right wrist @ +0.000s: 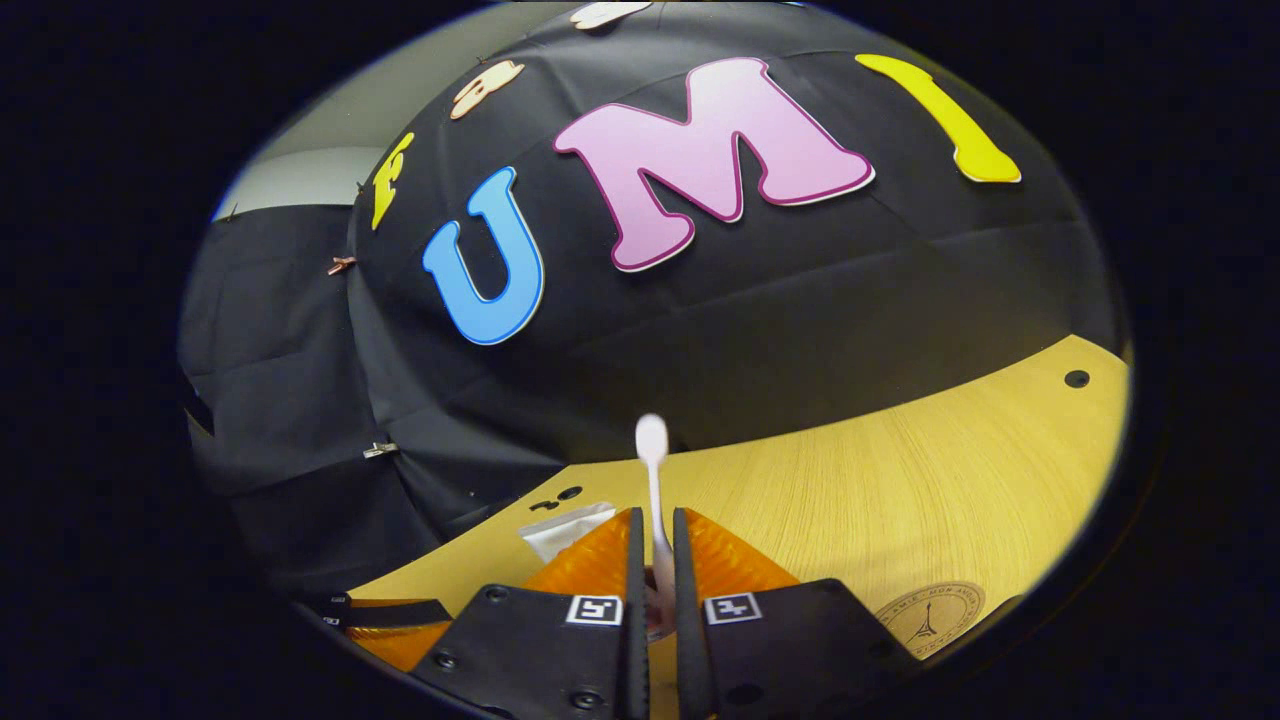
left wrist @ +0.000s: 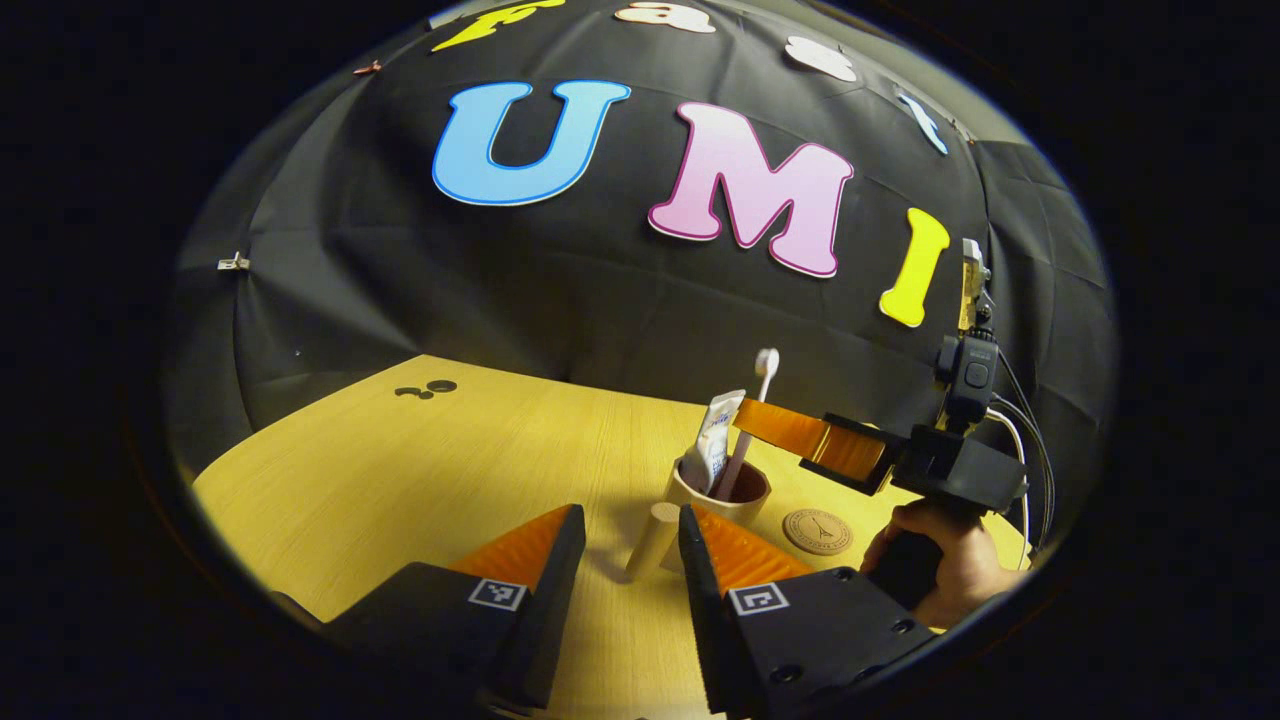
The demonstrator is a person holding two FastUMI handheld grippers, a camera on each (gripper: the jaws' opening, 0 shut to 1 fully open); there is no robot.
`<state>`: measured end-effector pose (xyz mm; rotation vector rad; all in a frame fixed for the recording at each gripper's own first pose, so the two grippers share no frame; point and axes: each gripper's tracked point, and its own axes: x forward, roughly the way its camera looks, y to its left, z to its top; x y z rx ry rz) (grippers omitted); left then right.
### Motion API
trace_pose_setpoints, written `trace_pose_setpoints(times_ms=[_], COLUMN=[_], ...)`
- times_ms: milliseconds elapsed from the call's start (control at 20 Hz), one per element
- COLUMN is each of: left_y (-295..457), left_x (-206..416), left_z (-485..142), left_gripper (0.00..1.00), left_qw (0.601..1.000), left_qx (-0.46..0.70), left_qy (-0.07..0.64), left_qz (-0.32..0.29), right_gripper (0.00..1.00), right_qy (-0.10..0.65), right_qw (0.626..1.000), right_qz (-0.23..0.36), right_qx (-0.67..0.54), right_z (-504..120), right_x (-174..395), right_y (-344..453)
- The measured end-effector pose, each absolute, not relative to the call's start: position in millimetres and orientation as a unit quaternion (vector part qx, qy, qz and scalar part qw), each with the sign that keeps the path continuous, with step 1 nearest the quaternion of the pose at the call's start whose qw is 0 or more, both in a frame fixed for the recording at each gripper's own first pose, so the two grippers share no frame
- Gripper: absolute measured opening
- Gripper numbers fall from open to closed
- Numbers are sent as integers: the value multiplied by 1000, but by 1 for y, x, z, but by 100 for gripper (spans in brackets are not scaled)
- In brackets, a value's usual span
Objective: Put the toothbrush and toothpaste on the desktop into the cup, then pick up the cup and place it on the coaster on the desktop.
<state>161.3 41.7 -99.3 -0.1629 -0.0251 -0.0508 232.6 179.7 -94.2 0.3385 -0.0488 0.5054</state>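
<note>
A beige cup [left wrist: 700, 497] stands on the wooden desktop [left wrist: 420, 480] with the white toothpaste tube [left wrist: 720, 435] leaning inside it. The white toothbrush [left wrist: 752, 415] stands upright in the cup, head up. My right gripper [left wrist: 748, 418] reaches in from the right, held by a hand [left wrist: 945, 570], and is shut on the brush's stem. In the right gripper view the toothbrush [right wrist: 651, 460] rises between that right gripper's [right wrist: 652, 518] fingers, the toothpaste [right wrist: 565, 527] just left. My left gripper [left wrist: 632, 520] is open, just short of the cup's peg-like handle [left wrist: 652, 540]. The round coaster [left wrist: 818, 531] lies right of the cup.
The coaster [right wrist: 928, 612] lies at the lower right in the right gripper view. Small dark holes [left wrist: 430, 388] mark the desktop's far left, and another hole [right wrist: 1076, 379] lies near its far edge. My left gripper [right wrist: 390, 612] shows at the lower left. Black cloth walls off the back.
</note>
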Motion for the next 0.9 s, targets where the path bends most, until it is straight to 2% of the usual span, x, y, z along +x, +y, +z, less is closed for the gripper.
trace_pose_setpoints(times_ms=[50,100,150,200,250,350,600,900], left_y=[42,42,40,39,38,34,20,15], left_x=[163,165,167,170,172,178,190,211], left_z=[-101,-104,-106,-110,-113,-119,-132,-155], left_gripper=[59,59,59,59,59,59,59,59], left_qw=[997,997,997,997,997,996,984,968], left_qx=[-77,-72,-65,-57,-47,-29,18,53], left_qy=[-6,-1,6,14,23,43,104,181], left_qz=[-28,-32,-38,-46,-54,-76,-141,-164], right_gripper=[25,18,38,22,45,57,63,63], right_qy=[-19,-15,-11,-6,-2,4,50,121], right_qw=[954,953,952,952,951,949,947,943], right_qz=[247,249,251,251,251,257,262,256], right_qx=[169,171,173,175,178,183,180,174], right_z=[-100,-102,-104,-106,-107,-110,-132,-179], right_x=[232,230,227,222,217,203,159,103], right_y=[178,178,176,173,168,160,130,92])
